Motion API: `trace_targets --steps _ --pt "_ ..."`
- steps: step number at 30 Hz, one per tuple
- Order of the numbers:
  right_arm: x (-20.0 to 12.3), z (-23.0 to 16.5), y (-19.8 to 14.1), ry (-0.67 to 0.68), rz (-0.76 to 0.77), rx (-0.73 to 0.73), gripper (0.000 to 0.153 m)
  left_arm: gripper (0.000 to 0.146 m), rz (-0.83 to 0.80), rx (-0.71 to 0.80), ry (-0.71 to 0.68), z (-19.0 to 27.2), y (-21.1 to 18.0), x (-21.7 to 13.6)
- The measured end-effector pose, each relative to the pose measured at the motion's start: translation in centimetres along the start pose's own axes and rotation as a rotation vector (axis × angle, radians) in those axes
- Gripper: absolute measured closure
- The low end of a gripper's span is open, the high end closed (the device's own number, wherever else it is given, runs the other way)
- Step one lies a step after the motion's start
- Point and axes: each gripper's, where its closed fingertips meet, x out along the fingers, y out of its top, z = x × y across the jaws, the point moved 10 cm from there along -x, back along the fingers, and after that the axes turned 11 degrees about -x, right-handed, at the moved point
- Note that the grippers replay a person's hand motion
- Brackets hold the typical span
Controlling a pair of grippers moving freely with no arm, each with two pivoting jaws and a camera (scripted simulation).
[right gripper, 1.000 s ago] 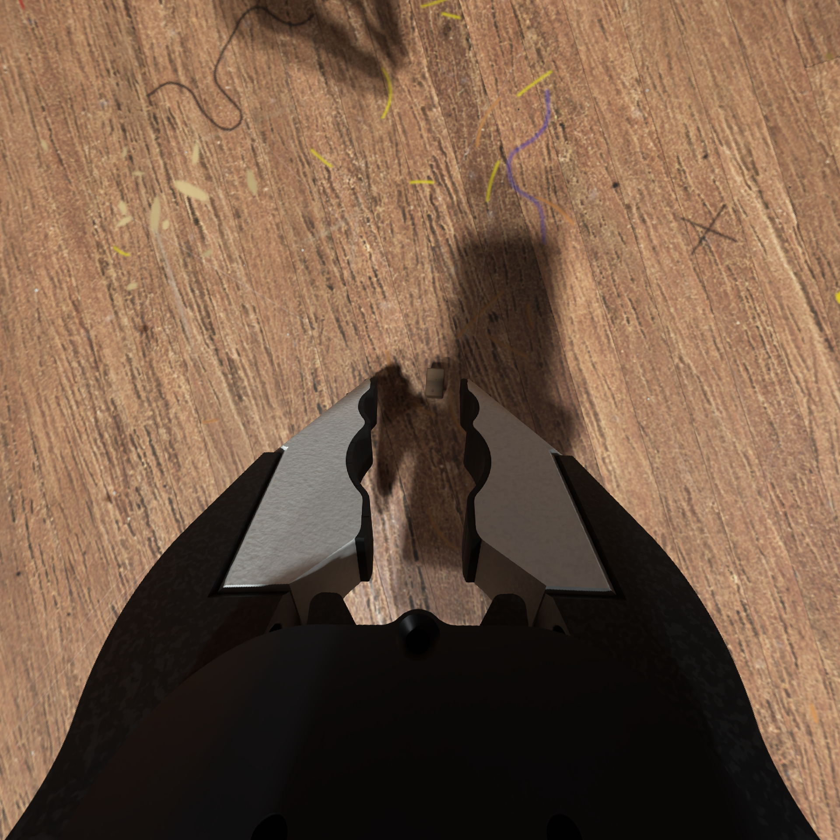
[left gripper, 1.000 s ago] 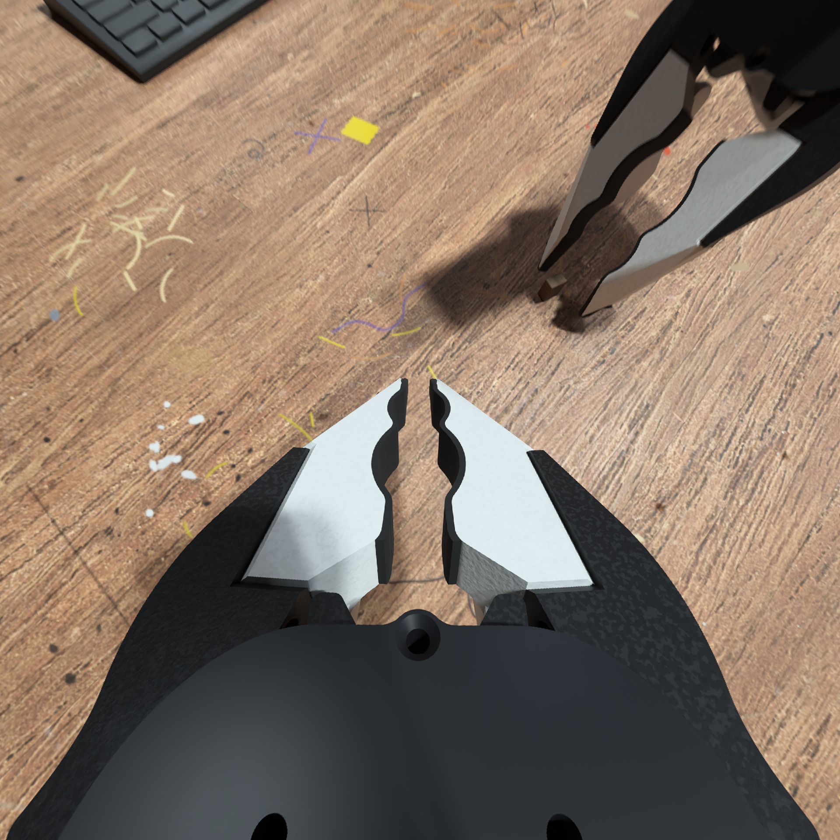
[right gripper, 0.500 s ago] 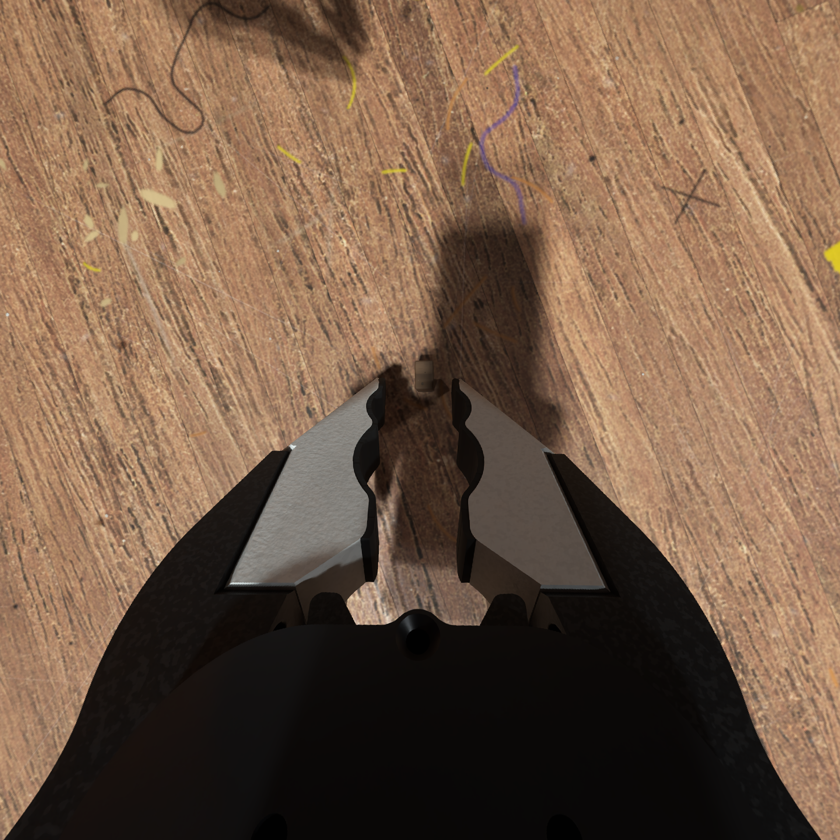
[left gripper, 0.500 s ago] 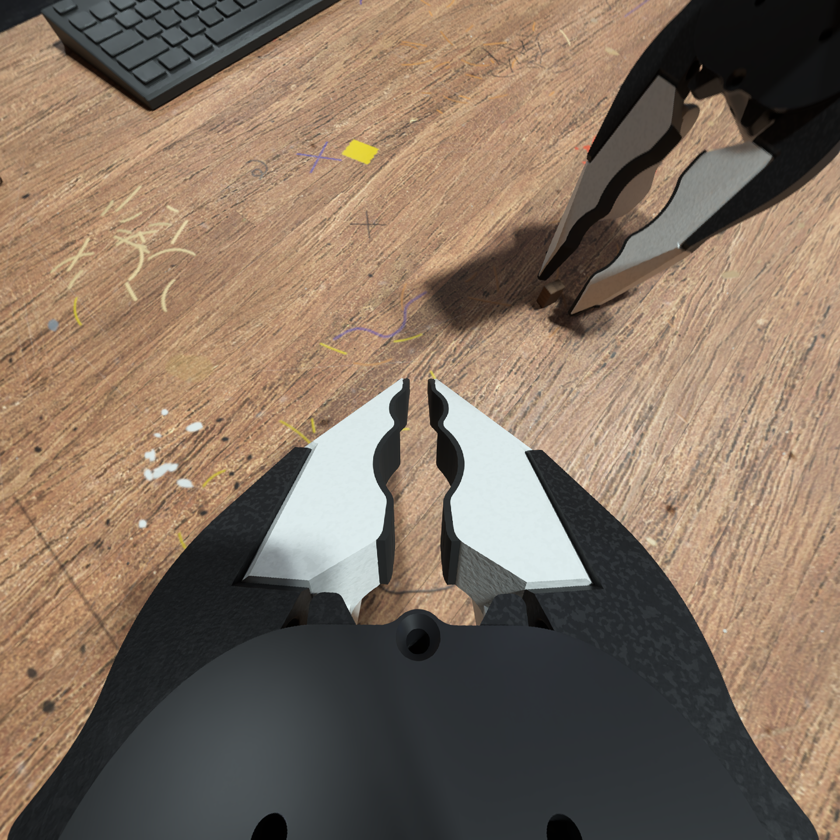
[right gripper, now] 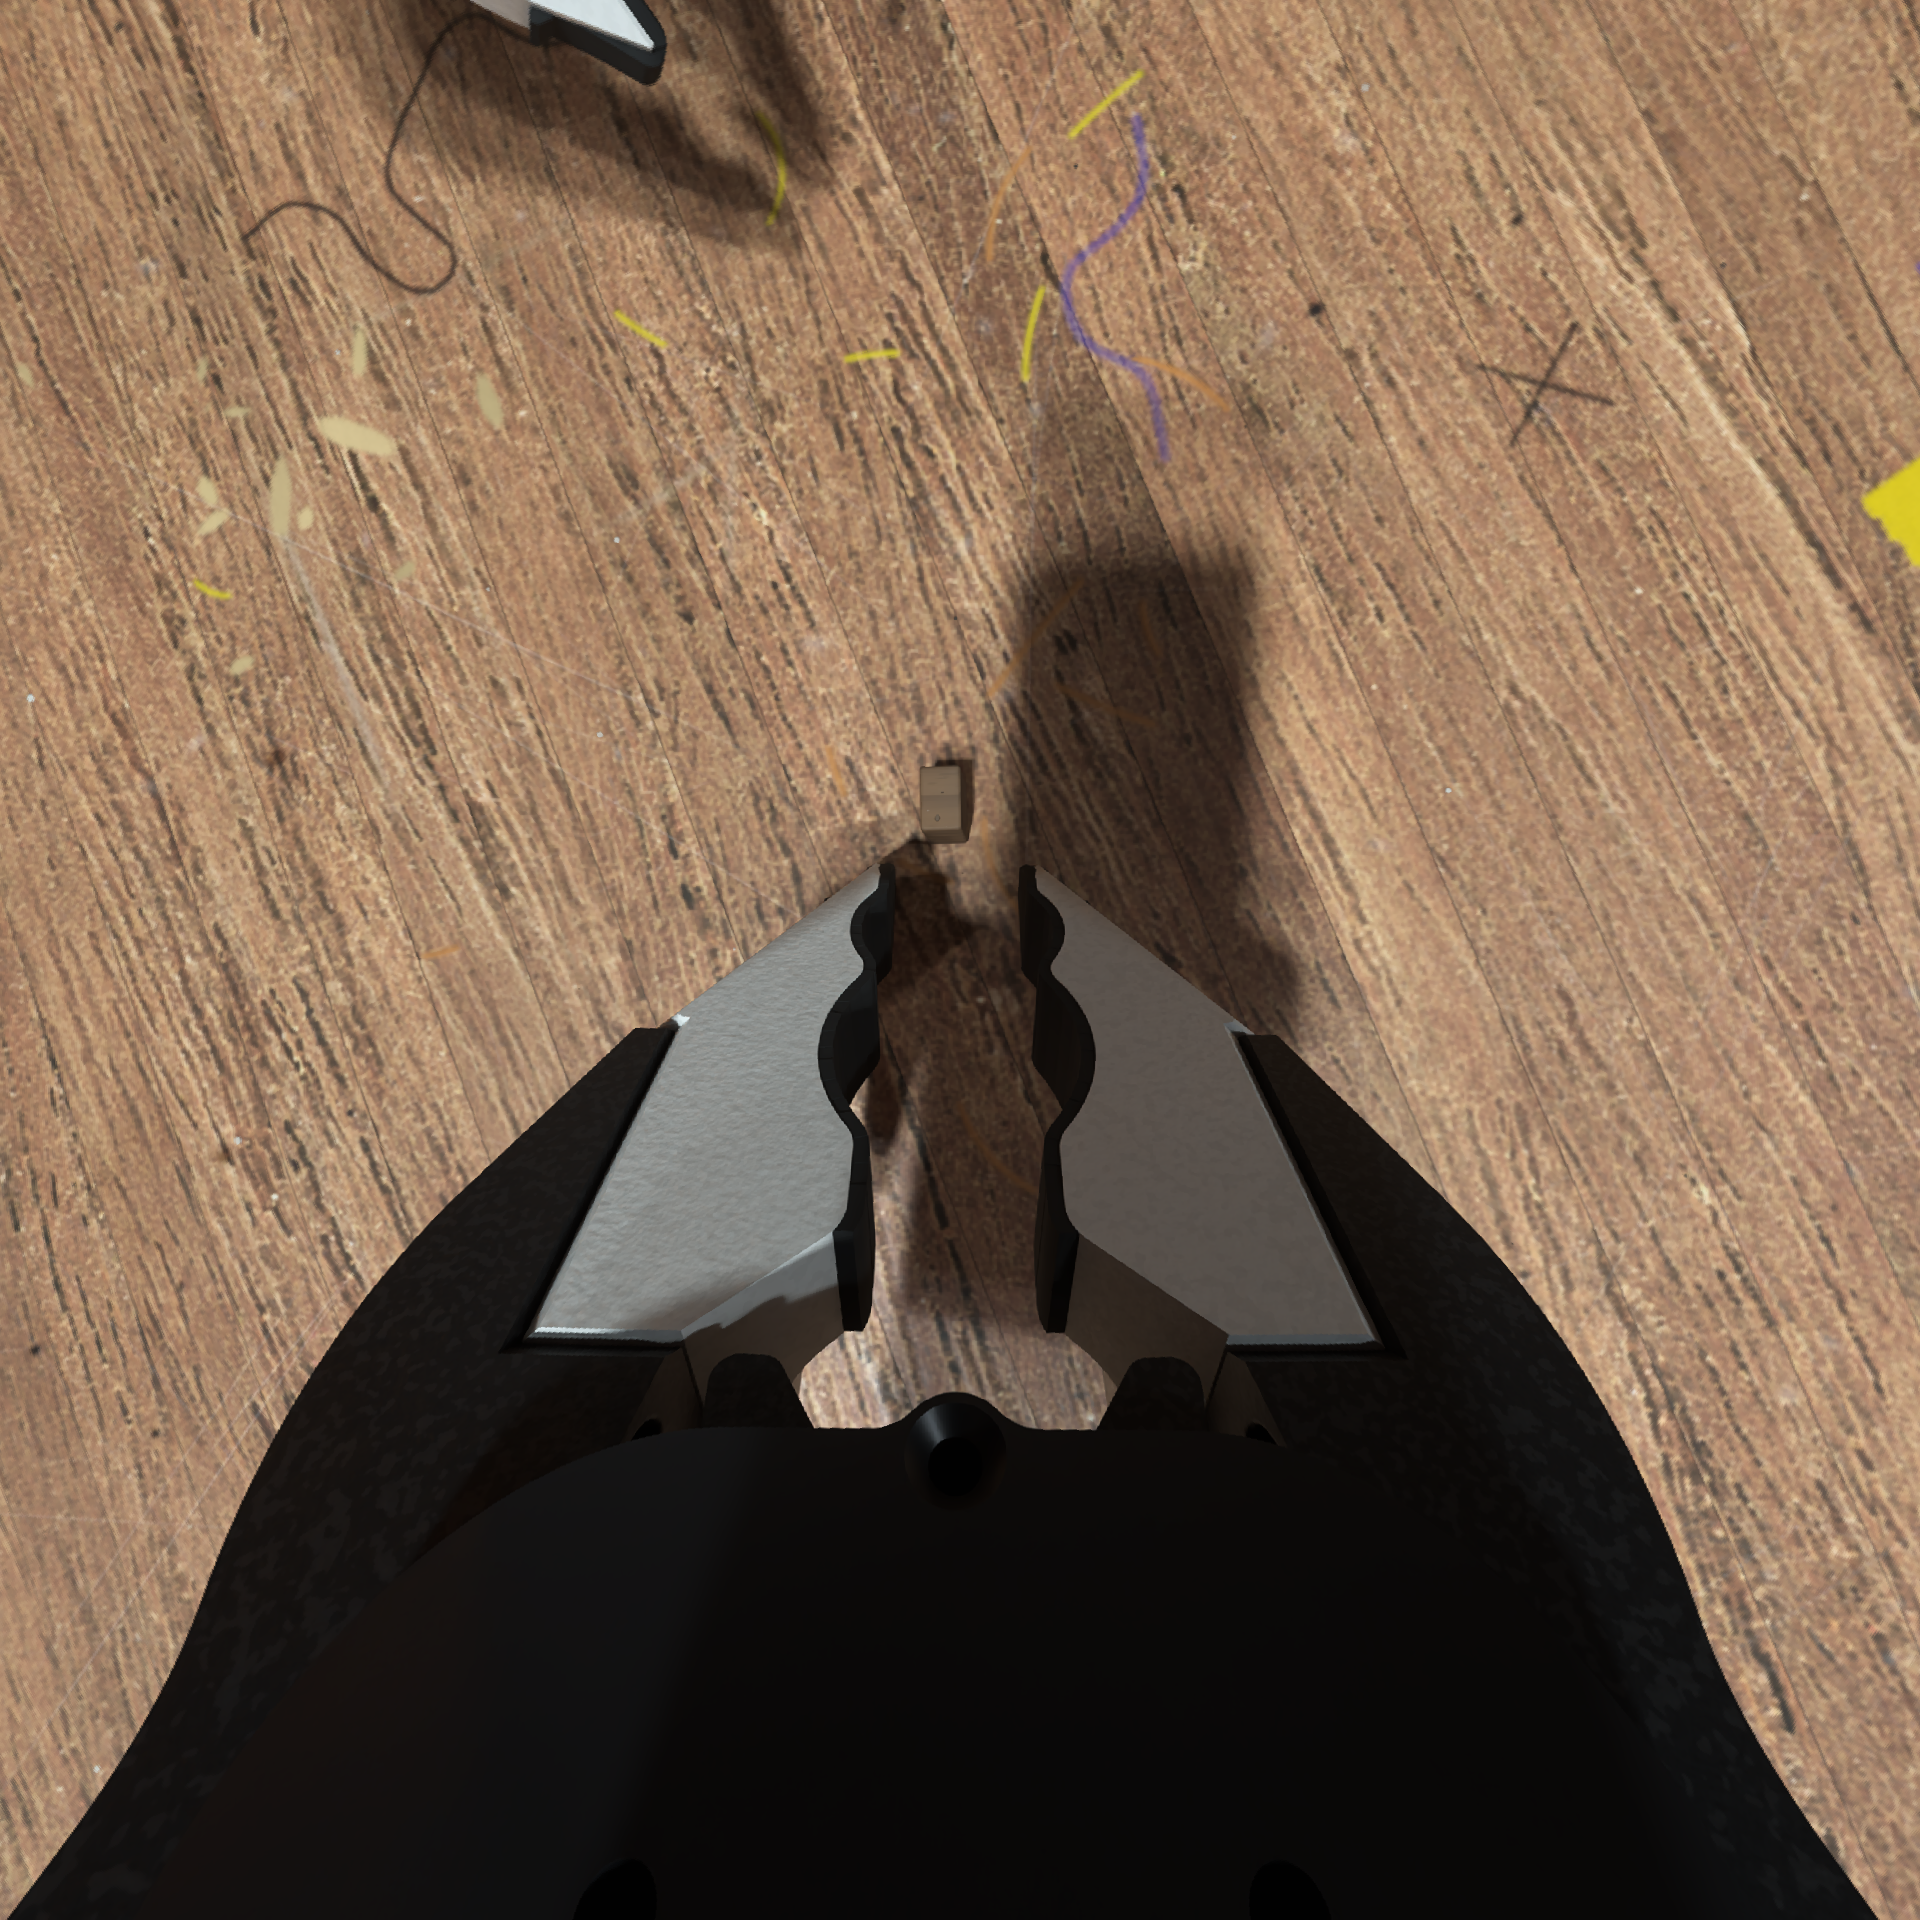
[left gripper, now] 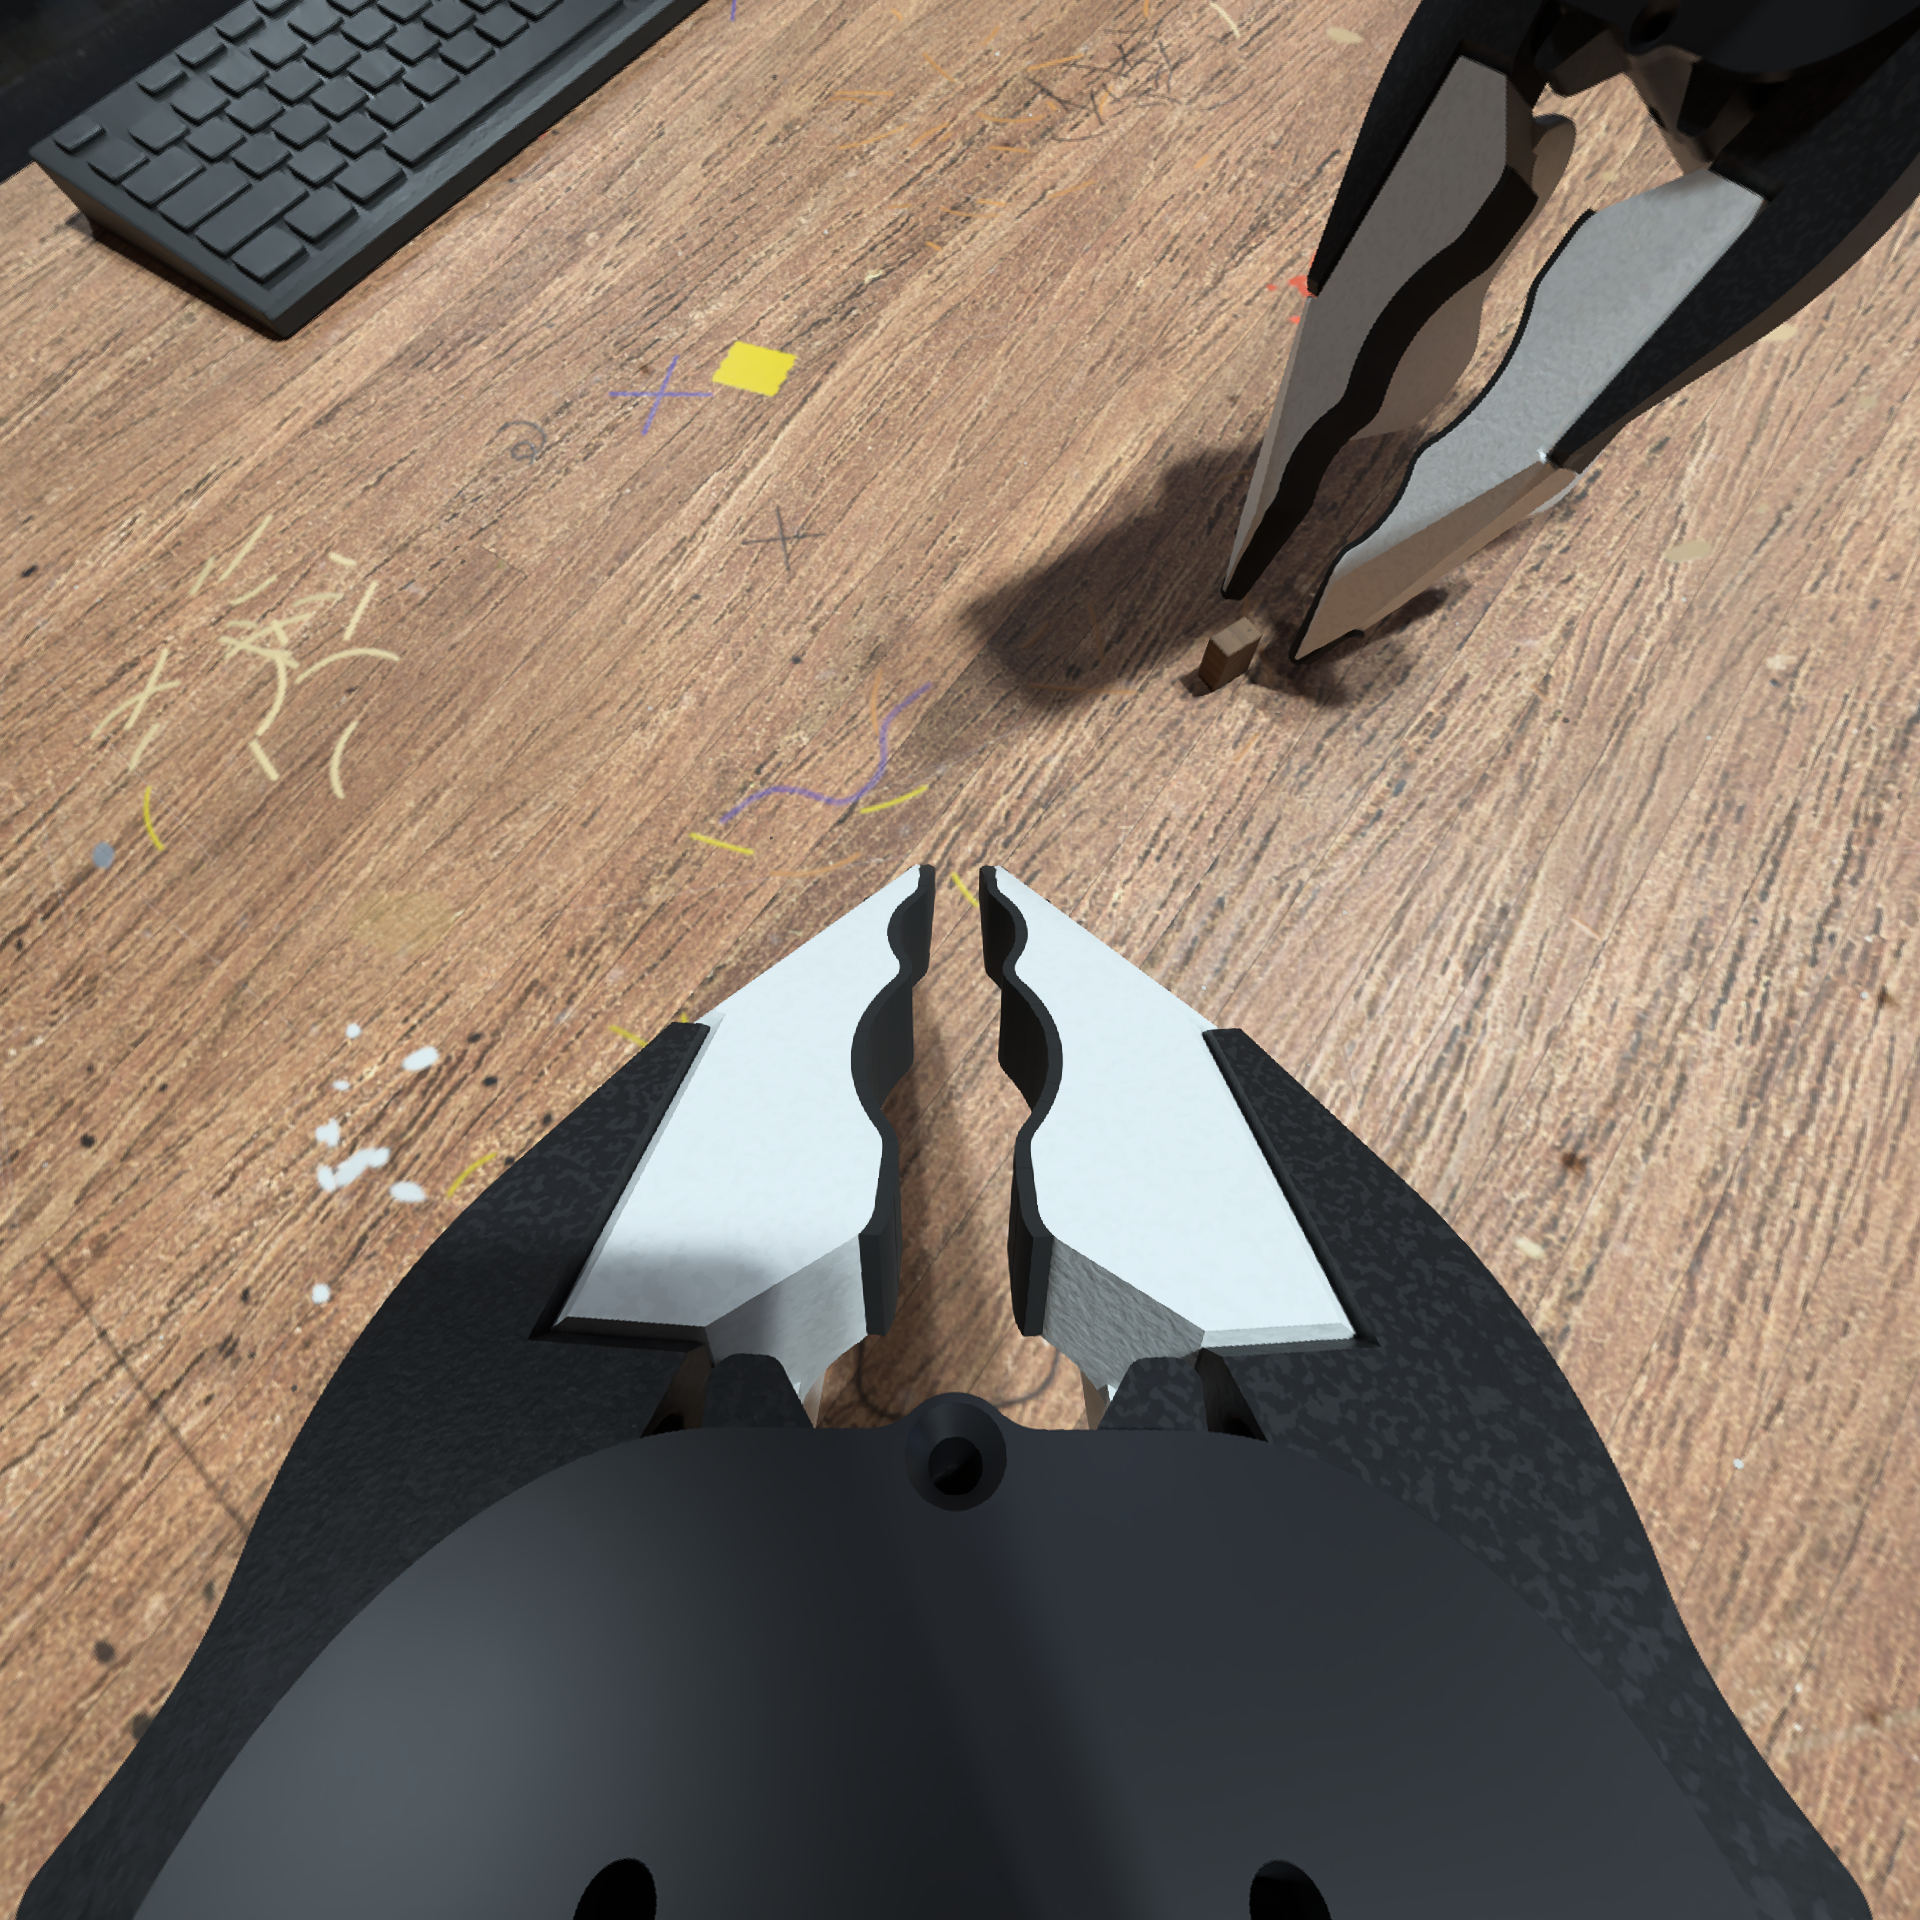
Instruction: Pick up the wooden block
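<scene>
The wooden block (right gripper: pixel 945 802) is a tiny tan piece lying on the wooden table. It sits just beyond the tips of my right gripper (right gripper: pixel 954 878), a little left of their midline and not between them. The right jaws stand partly open with nothing in them. In the left wrist view the block (left gripper: pixel 1231 652) lies beside the right gripper (left gripper: pixel 1270 623), whose tips hang close over the table. My left gripper (left gripper: pixel 956 883) is shut to a narrow slit and empty, well short of the block.
A black keyboard (left gripper: pixel 312 135) lies at the far left. A yellow square (left gripper: pixel 755 369) and pen marks, threads and crumbs dot the table (left gripper: pixel 1558 1039). The left gripper's fingertip (right gripper: pixel 592 31) shows at the top of the right wrist view.
The right jaws have narrowed. The block, first at the right fingertip, now lies farther ahead of the tips. The left gripper has drawn back a little, showing more keyboard.
</scene>
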Motion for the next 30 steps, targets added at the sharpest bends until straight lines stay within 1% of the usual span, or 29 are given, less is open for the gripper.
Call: trace_targets --steps 6,18,21,24,30 --pt "0.2 -0.2 0.2 -0.018 0.006 -0.017 0.125 0.138 -0.008 0.019 0.005 0.0 0.0 0.4" --pt "0.8 -0.6 1.0 -0.033 0.002 -0.066 0.126 0.139 0.005 0.005 0.012 -0.6 -0.3 0.5" --pt "1.0 -0.7 1.2 -0.047 0.0 -0.076 0.129 0.139 0.005 0.007 0.014 -0.6 -0.3 0.5" --pt "1.2 -0.7 1.4 -0.049 0.005 -0.077 0.136 0.139 0.008 0.006 0.018 -0.7 -0.3 0.5" --pt "1.1 -0.6 1.3 -0.049 0.006 -0.073 0.138 0.139 0.009 0.004 0.022 -1.0 -0.3 0.4"
